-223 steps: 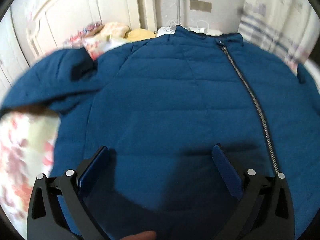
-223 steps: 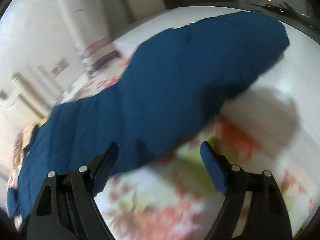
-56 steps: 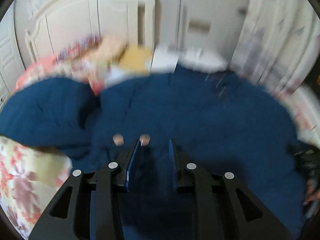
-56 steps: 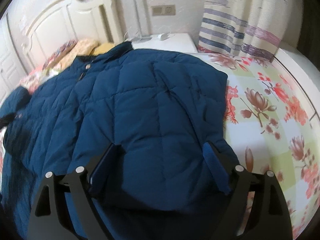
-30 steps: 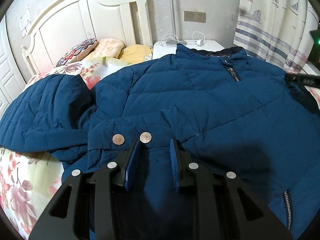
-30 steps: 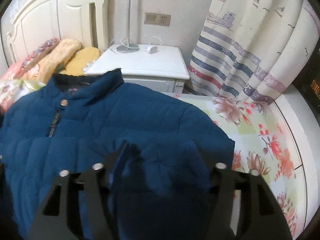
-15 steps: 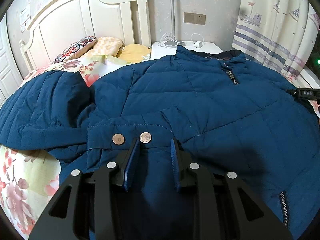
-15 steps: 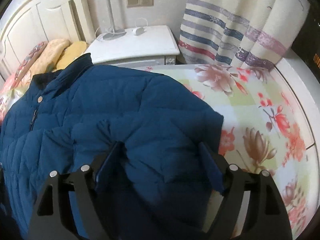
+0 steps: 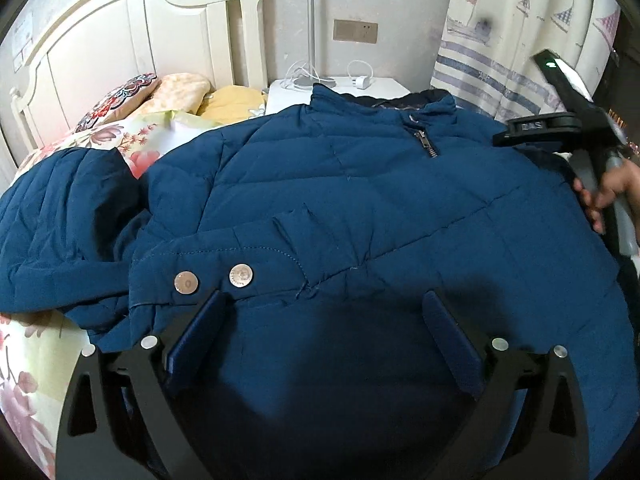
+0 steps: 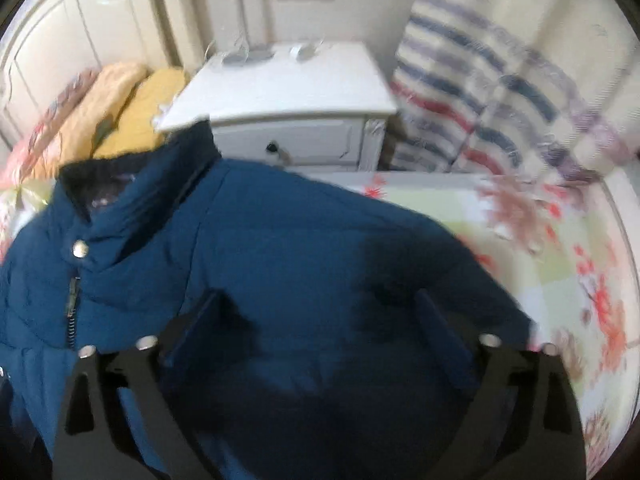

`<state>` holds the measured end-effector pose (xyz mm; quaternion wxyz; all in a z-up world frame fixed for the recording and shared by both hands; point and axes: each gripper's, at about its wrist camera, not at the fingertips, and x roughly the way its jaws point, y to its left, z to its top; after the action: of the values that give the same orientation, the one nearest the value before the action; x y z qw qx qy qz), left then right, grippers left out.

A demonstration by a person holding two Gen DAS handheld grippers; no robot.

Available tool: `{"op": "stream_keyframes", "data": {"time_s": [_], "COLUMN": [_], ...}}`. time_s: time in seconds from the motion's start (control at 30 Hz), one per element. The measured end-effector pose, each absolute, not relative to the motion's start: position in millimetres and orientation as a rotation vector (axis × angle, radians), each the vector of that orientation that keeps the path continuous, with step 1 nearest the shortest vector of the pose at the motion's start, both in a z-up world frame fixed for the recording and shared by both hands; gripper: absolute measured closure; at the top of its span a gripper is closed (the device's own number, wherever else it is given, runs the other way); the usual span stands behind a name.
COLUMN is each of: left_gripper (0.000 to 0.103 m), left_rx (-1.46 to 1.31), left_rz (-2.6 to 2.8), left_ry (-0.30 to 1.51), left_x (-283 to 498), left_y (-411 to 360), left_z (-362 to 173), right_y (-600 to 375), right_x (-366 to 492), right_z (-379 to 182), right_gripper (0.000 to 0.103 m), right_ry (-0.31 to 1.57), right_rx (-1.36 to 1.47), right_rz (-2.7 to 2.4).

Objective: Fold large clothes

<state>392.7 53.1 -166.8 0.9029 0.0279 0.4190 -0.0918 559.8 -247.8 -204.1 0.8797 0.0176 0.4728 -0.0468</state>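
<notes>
A large blue quilted jacket [image 9: 360, 200] lies front up on the bed, collar toward the nightstand, zipper closed. One sleeve is folded across the chest, its cuff with two metal snaps [image 9: 212, 278] lying just ahead of my left gripper [image 9: 320, 300]. The left gripper is open and empty over the jacket's middle. The other sleeve [image 9: 60, 220] lies spread to the left. My right gripper [image 10: 316, 300] is open and empty above the jacket's right shoulder [image 10: 320, 240]; this view is blurred. The right gripper's body shows at the right edge of the left wrist view [image 9: 560, 124].
The bed has a floral sheet [image 10: 560, 260]. Pillows [image 9: 180, 88] lie against the white headboard [image 9: 100, 40]. A white nightstand [image 10: 288, 92] with a lamp pole and chargers stands behind the collar. A striped curtain [image 10: 480, 80] hangs at the right.
My left gripper has opened and let go of the sleeve cuff, which now lies on the jacket's chest. My right gripper has moved up toward the collar and stays open.
</notes>
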Motion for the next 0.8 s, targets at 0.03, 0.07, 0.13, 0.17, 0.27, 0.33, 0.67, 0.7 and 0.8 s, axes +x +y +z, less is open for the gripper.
{"op": "stream_keyframes", "data": {"time_s": [0.03,0.07,0.13,0.17,0.27,0.33,0.67,0.7,0.8], "left_gripper": [0.006,0.006,0.006,0.006,0.006,0.006,0.006,0.006,0.007], "left_rx": [0.046,0.035,0.03,0.03,0.023,-0.012,-0.799,-0.845,-1.002], "left_rz": [-0.196,-0.201,-0.204,-0.204,-0.205,-0.203,0.045,0.086,0.239], "left_ry": [0.867,0.866,0.864,0.863,0.856,0.817,0.459,0.46,0.394], "left_x": [393.0,393.3,393.5,393.4,392.1,387.1,314.0,311.4,296.5], "left_y": [54.7,56.1,56.7,56.8,58.1,64.4,292.9,314.9,396.2], "left_z": [-166.9,-166.7,-166.5,-166.5,-165.3,-159.4,-107.2,-109.6,-117.1], "right_y": [-244.7,-241.1,-226.3,-211.1,-178.3,-160.6,-151.8,-149.5,-147.7], "right_x": [545.9,533.0,504.9,489.8,470.2,466.5,391.5,386.0,382.8], "right_z": [-195.2,-188.2,-177.2,-177.6,-197.8,-214.8,-187.3,-196.0,-215.3], "right_gripper": [0.012,0.012,0.011,0.01,0.01,0.008,0.003,0.003,0.003], "right_ry": [0.939,0.901,0.842,0.838,0.919,0.96,0.871,0.881,0.896], "right_rx": [0.045,0.051,0.02,-0.009,-0.08,-0.161,-0.158,-0.178,-0.168], "right_rz": [-0.083,-0.054,0.013,0.064,0.172,0.17,0.159,0.161,0.154]}}
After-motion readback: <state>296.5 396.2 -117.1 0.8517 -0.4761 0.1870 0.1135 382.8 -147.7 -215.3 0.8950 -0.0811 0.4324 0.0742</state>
